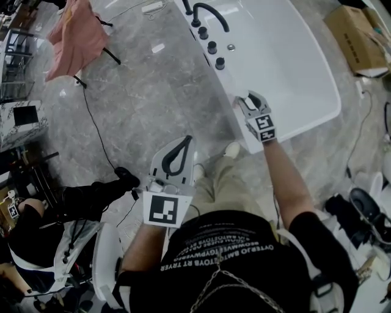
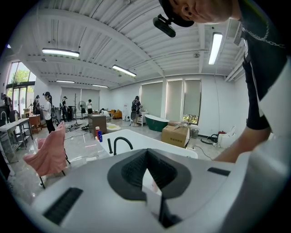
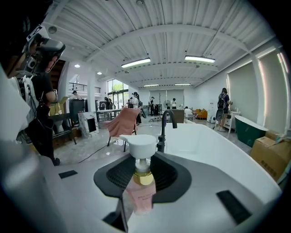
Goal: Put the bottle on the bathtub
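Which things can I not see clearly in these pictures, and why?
- Whole bottle: head view, covered by the right gripper; contact with the bathtub cannot be told.
- Bottle base: right gripper view, hidden by that gripper's own body.
- Print on the bottle: right gripper view, blurred.

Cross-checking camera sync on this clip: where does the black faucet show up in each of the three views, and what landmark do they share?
Head view: black faucet at the top edge, just right of centre.
Left gripper view: faucet left of centre, just above the jaws.
Right gripper view: faucet at centre, right beside the held bottle's pump.
Shared landmark: the pink cloth, left of the faucet in all three views.
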`<state>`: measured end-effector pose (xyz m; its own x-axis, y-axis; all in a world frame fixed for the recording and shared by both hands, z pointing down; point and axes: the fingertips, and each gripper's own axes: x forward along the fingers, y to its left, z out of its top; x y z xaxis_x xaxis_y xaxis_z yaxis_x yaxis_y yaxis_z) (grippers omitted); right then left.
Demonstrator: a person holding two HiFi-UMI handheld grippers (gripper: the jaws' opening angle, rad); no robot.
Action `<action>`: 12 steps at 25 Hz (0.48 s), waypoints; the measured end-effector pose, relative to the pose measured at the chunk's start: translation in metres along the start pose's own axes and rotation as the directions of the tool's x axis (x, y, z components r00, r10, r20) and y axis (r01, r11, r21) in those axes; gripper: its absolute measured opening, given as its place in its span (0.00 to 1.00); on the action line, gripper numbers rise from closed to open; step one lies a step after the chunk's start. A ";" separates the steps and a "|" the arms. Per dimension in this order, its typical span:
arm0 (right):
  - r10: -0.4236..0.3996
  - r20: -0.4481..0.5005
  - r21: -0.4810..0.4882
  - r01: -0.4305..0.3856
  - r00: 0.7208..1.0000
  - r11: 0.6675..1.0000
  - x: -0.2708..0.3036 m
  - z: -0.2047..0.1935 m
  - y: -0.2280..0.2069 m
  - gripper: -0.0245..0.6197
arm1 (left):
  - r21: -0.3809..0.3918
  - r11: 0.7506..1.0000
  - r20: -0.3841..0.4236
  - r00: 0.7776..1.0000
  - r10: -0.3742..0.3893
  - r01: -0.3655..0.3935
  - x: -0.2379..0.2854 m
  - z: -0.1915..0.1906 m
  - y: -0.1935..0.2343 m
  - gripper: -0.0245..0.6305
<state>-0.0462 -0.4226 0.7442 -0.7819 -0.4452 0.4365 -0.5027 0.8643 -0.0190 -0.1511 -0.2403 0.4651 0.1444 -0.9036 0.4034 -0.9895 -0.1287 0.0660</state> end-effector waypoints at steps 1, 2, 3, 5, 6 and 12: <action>-0.001 -0.002 -0.002 0.001 1.000 1.000 -0.002 -0.001 0.001 0.19 | 0.002 1.000 0.000 1.000 -0.001 0.001 -0.002 0.000 0.000 0.04; -0.004 0.000 -0.003 0.004 1.000 1.000 -0.005 -0.002 0.002 0.19 | 0.004 1.000 0.000 1.000 -0.002 0.002 -0.003 0.000 0.000 0.04; -0.009 0.008 -0.001 0.009 1.000 1.000 -0.007 -0.003 0.001 0.19 | 0.005 1.000 0.000 1.000 -0.003 0.003 -0.005 -0.001 0.000 0.04; -0.020 0.029 0.013 0.019 0.999 1.000 -0.010 -0.004 -0.001 0.20 | 0.002 1.000 0.002 1.000 -0.002 0.002 -0.007 -0.001 0.001 0.04; -0.024 0.038 0.022 0.023 0.999 0.999 -0.011 -0.004 -0.002 0.20 | -0.001 1.000 0.001 1.000 -0.001 0.001 -0.009 -0.002 0.001 0.04; -0.033 0.041 0.024 0.033 0.999 0.999 -0.013 -0.007 -0.001 0.20 | -0.002 1.000 -0.022 1.000 -0.006 0.006 -0.012 -0.011 0.004 0.04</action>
<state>-0.0333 -0.4162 0.7445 -0.7791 -0.4831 0.3995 -0.5365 0.8435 -0.0264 -0.1567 -0.2257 0.4705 0.1509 -0.8936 0.4227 -0.9885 -0.1338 0.0700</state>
